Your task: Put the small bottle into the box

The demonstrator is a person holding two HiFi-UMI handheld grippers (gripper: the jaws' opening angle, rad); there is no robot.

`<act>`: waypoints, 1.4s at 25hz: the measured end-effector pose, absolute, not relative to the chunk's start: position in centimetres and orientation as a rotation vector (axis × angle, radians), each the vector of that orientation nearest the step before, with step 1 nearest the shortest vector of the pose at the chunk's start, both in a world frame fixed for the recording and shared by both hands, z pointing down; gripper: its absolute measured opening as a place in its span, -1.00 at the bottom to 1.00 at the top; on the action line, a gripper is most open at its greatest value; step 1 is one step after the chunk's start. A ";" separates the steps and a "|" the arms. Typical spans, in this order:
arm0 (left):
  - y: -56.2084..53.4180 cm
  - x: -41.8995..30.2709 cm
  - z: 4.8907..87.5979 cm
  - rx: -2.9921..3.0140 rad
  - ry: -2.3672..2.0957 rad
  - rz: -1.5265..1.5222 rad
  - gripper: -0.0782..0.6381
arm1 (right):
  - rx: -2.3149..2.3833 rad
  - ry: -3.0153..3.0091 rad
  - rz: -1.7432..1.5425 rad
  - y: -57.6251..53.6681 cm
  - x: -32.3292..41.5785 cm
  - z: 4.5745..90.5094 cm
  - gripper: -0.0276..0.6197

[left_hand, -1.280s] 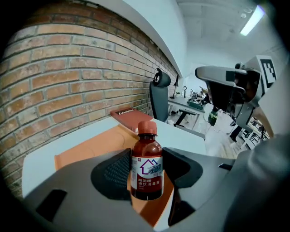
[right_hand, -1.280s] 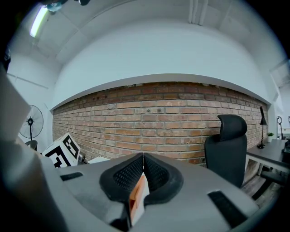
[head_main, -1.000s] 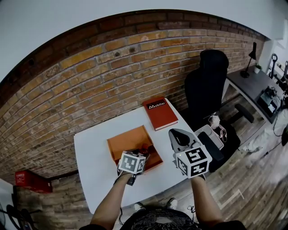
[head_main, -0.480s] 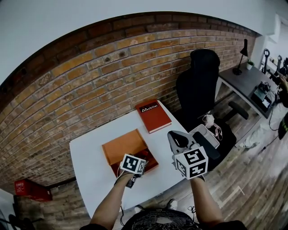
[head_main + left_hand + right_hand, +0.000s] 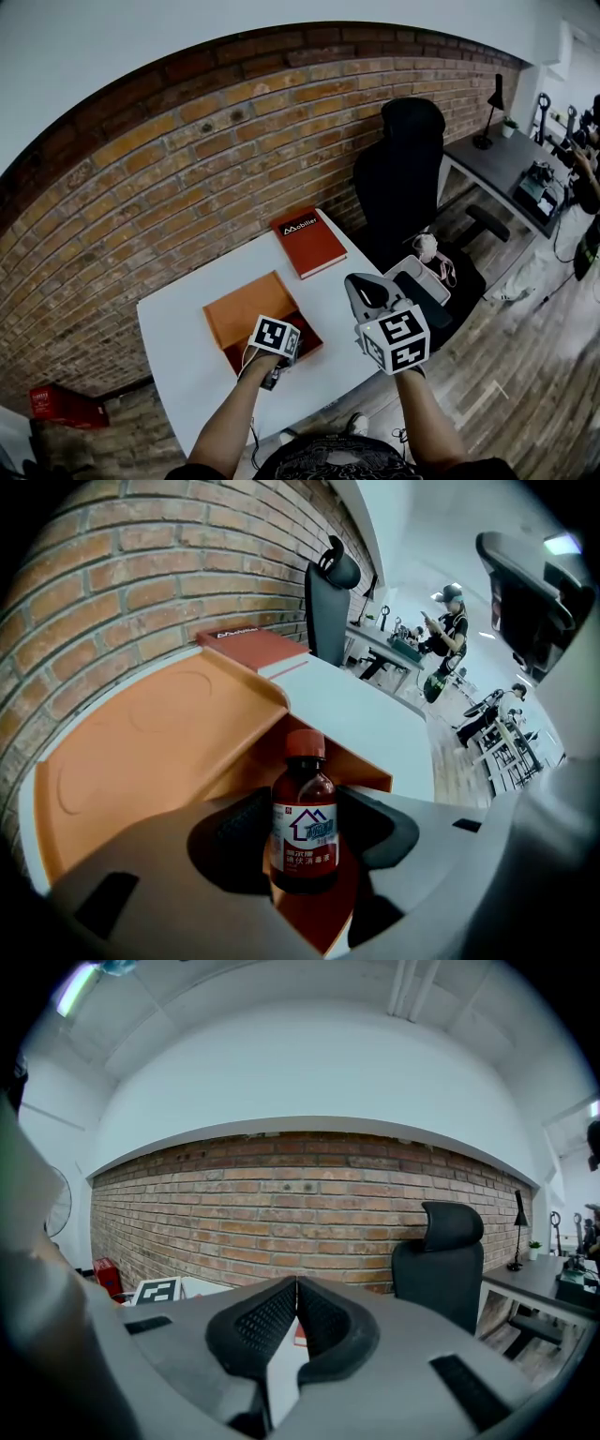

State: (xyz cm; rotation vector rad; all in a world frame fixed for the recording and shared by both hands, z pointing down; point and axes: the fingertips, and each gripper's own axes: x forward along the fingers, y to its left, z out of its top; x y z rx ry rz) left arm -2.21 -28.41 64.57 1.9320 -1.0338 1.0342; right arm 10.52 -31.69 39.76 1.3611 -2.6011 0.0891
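A small brown bottle (image 5: 303, 822) with a red cap and a white label stands upright between the jaws of my left gripper (image 5: 305, 834), and both pads lie against its sides. Beneath it lies the dark inside of the orange box (image 5: 141, 733), whose lid lies open toward the brick wall. In the head view my left gripper (image 5: 281, 339) sits at the near right corner of the box (image 5: 239, 314) and hides the bottle. My right gripper (image 5: 373, 298) hangs shut and empty to the right of the box, above the table edge; its pads (image 5: 272, 1321) touch.
A red book (image 5: 307, 241) lies at the far right of the white table (image 5: 178, 347). A black office chair (image 5: 403, 178) stands right of the table, a grey tray (image 5: 417, 281) on its seat. A dark desk (image 5: 497, 141) and people (image 5: 445, 630) are farther right.
The head view has drifted, so the table sits lower and further left in frame. My left gripper stays at the box's near right corner. The right gripper holds its place.
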 end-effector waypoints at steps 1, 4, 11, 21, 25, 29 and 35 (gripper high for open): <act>-28.4 -2.2 64.9 1.915 -1.025 1.044 -0.13 | 1.360 -2.600 0.091 -31.7 10.6 39.8 -0.85; -28.4 -2.4 65.8 1.860 -1.000 1.044 -0.13 | 1.357 -2.597 0.093 -31.8 10.6 39.9 -0.85; -28.2 -2.3 66.8 1.795 -0.970 1.037 -0.13 | 1.360 -2.592 0.097 -31.9 10.7 40.2 -0.85; -28.6 -1.8 67.3 1.769 -0.958 1.021 -0.13 | 1.363 -2.580 0.106 -31.9 11.2 40.6 -0.85; -28.6 -1.8 67.2 1.768 -0.957 0.995 -0.13 | 1.368 -2.578 0.112 -31.8 11.3 40.7 -0.85; -28.5 -1.8 67.2 1.768 -0.959 0.985 -0.12 | 1.354 -2.585 0.109 -31.7 10.8 40.7 -0.85; -28.4 -2.2 66.9 1.785 -0.977 0.980 -0.09 | 1.345 -2.583 0.110 -31.5 10.6 40.9 -0.85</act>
